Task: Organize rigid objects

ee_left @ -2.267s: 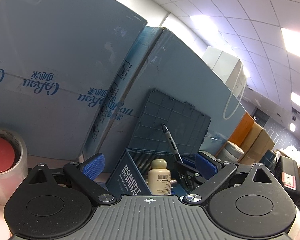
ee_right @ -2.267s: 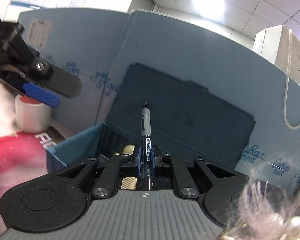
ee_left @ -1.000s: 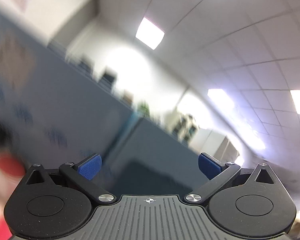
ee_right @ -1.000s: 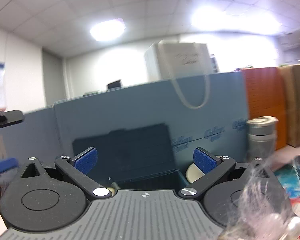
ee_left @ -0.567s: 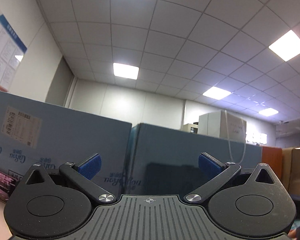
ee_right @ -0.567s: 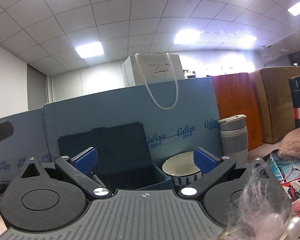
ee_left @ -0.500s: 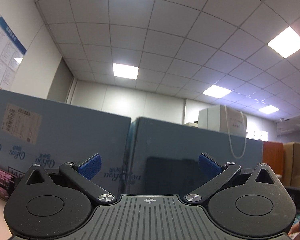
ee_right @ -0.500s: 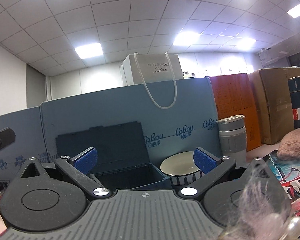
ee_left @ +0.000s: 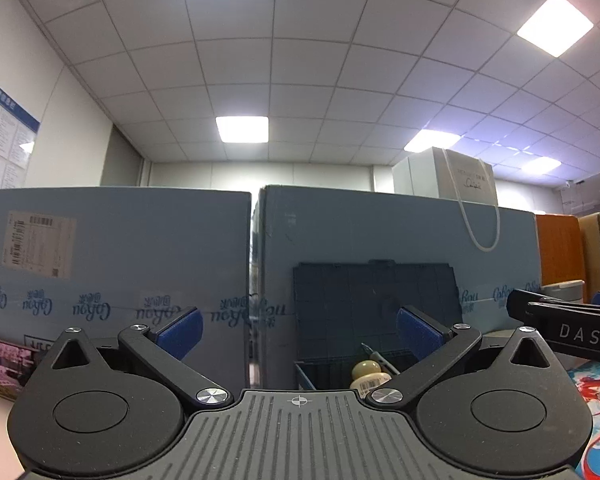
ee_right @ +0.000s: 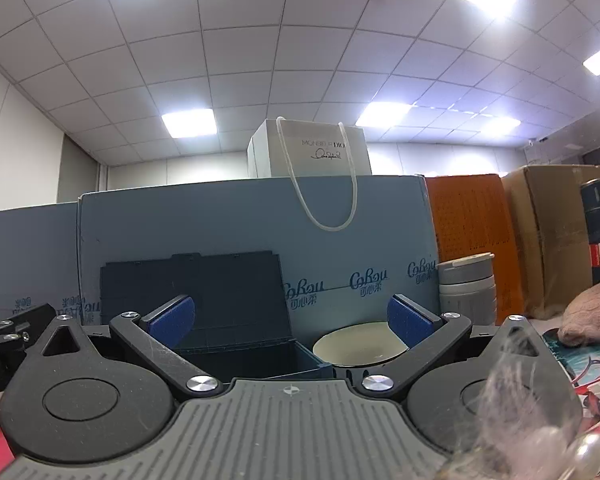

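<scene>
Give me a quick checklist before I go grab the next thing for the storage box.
1. Left gripper empty and open: ok.
2. Right gripper empty and open: ok.
3. Storage box lid up, opening reachable: ok.
4. Bottle and pen already inside the box: ok.
5. Room left in the box: cannot tell, the inside is mostly hidden.
6. Next thing in reach: the bowl sits right of the box; whether it fits, cannot tell.
</scene>
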Available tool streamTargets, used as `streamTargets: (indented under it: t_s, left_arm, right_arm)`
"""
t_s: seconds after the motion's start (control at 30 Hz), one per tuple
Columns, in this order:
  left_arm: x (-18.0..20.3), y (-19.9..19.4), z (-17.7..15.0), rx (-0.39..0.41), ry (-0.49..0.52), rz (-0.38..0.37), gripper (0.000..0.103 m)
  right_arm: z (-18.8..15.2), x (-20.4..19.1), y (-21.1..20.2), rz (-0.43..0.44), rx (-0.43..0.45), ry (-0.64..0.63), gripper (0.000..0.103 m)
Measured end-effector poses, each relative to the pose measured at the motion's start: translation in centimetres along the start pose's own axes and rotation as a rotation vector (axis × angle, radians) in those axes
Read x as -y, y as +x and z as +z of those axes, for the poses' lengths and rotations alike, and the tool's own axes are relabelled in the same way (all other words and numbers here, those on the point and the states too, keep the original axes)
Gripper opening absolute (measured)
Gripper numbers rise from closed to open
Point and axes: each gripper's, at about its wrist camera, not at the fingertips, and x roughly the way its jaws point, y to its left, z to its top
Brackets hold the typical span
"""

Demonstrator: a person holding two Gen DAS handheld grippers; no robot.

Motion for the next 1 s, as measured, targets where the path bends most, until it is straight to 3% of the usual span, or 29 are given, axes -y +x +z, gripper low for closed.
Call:
streamTargets:
  t_s: [0.2,1.0]
  left_arm:
    - [0.21,-0.15,-0.03,0.009,0.011,-0.01,0.103]
    - [0.05,0.32,-0.1,-0.016,0.004,-0.012,0.103]
  right_arm:
    - [-0.29,-0.34,0.36,0.006,-0.042,-0.017,0.103]
    - [-0.17,-0.14,0.44,0.019,-0.062,0.001,0.103]
